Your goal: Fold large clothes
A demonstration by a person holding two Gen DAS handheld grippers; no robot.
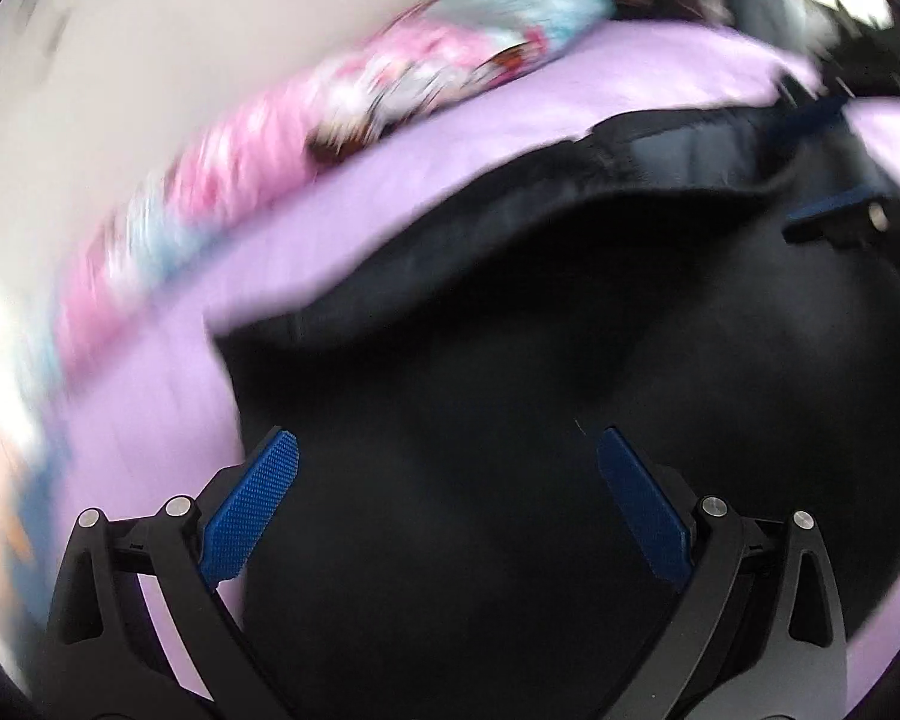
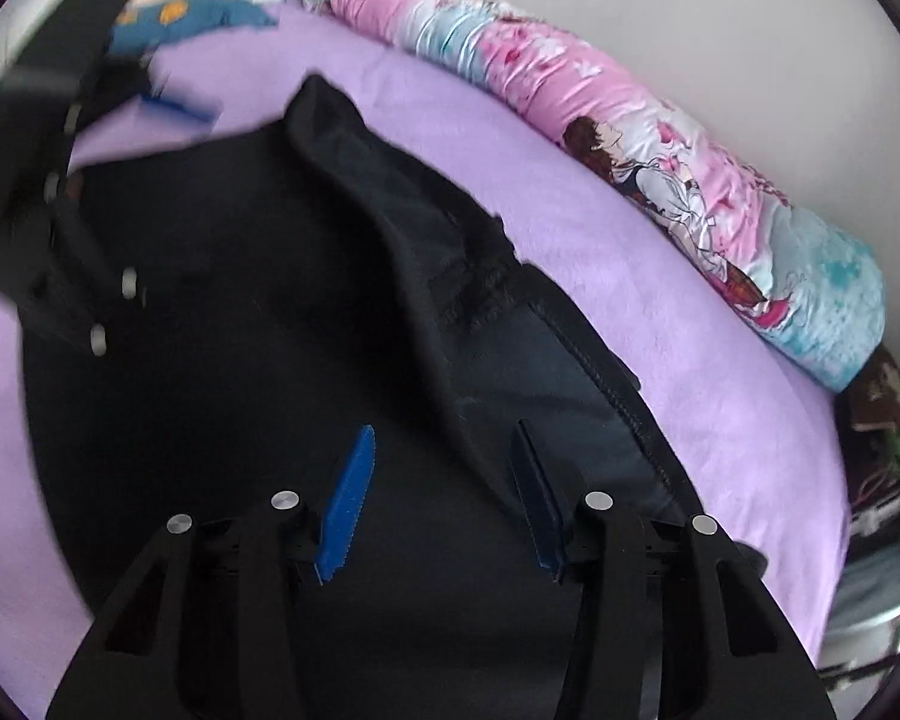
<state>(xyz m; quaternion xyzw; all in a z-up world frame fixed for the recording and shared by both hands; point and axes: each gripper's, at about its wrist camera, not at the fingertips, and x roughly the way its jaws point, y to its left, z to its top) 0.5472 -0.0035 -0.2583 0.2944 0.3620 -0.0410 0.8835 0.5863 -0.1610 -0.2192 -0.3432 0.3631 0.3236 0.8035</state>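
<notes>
1. My left gripper (image 1: 447, 498) hangs over the black garment (image 1: 510, 420), its blue pads spread wide apart with nothing caught between them.
2. My right gripper (image 2: 441, 495) stands part open above the same garment; its blue pads (image 2: 345, 504) have a gap between them and do not press on any cloth.
3. The black garment lies spread on the bed, on a lilac sheet (image 2: 630, 300), and fills most of both views. One edge is turned back, showing a dark quilted lining (image 2: 546, 372) with a zip running along it.
4. Along the far side of the bed, against the pale wall, lies a long pink and light-blue printed pillow (image 2: 660, 168).
5. In the right wrist view my left gripper (image 2: 174, 105) shows blurred at the upper left, above the garment's far edge.
</notes>
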